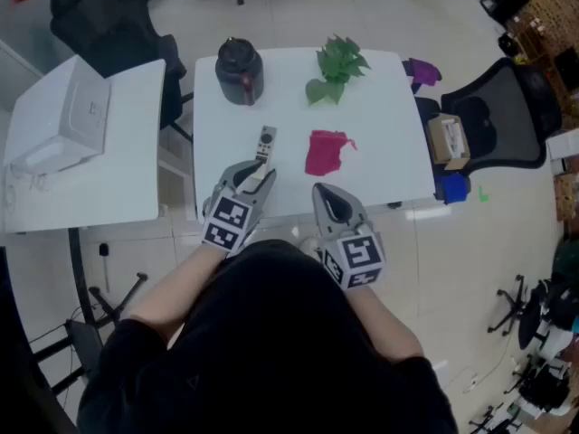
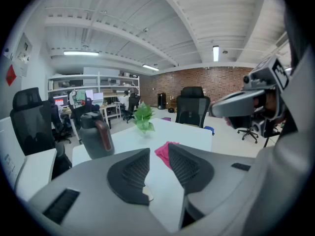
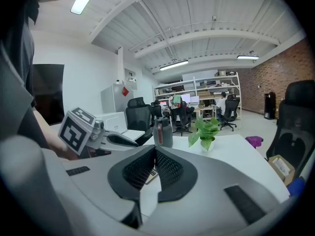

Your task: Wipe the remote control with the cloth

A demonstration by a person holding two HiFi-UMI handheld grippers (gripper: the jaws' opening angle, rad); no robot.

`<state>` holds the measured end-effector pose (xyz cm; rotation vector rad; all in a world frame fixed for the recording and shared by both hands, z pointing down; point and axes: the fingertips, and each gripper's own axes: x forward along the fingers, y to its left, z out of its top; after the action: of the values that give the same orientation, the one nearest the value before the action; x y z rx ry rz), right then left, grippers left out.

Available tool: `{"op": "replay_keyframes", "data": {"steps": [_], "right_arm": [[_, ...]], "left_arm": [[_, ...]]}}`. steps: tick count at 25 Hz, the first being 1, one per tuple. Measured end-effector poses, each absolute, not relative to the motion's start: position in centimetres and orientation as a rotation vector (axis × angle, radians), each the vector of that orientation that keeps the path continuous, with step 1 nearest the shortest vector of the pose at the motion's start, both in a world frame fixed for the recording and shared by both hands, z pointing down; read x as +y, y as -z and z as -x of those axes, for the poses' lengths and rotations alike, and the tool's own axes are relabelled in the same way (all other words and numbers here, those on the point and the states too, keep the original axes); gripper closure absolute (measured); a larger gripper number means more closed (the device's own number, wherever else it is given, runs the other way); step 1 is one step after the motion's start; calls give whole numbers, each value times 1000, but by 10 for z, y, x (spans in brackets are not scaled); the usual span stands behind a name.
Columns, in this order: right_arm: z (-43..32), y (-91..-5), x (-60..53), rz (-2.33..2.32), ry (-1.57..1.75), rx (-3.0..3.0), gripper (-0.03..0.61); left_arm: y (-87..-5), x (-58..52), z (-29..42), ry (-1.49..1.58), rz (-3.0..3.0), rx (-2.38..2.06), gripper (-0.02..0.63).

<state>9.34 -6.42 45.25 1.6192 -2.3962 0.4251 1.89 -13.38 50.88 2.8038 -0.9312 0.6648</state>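
My left gripper [image 1: 257, 179] hangs at the near end of the remote control [image 1: 265, 143], its fingers apart with nothing between them. The pink cloth [image 1: 325, 152] lies near the remote's right side. My right gripper [image 1: 327, 195], fingers together and empty, is right of the remote, nearer me.

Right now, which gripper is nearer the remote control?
Left. The left gripper sits just short of the remote control; the right gripper hangs farther right, in front of the cloth.

Bright, even light from ceiling tubes [image 2: 215, 53] at eleven and one o'clock over me; black fisheye corners.
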Motion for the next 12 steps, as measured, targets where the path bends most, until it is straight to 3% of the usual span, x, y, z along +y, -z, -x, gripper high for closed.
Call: {"op": "replay_keyframes", "data": {"steps": [1,4,9,12], "right_arm": [[-96,-452,-63,-1628,-427,-2383,575],[-101,-452,-60,-1641,-435,-2359,575],[-111,-456,-52,-1656,-451,-2329,575],[-120,-459,-46,-1679,-473,-2297,575]], "left_arm": [[-521,-140,-20,-690,-2772,-943,456],[-560,-160,-21,-772,-2670,-986,368],[-625,-194,-19,-925,-2490,-1067,296],[-658,-204,-21,-1003,-2393,-1067,288]]}}
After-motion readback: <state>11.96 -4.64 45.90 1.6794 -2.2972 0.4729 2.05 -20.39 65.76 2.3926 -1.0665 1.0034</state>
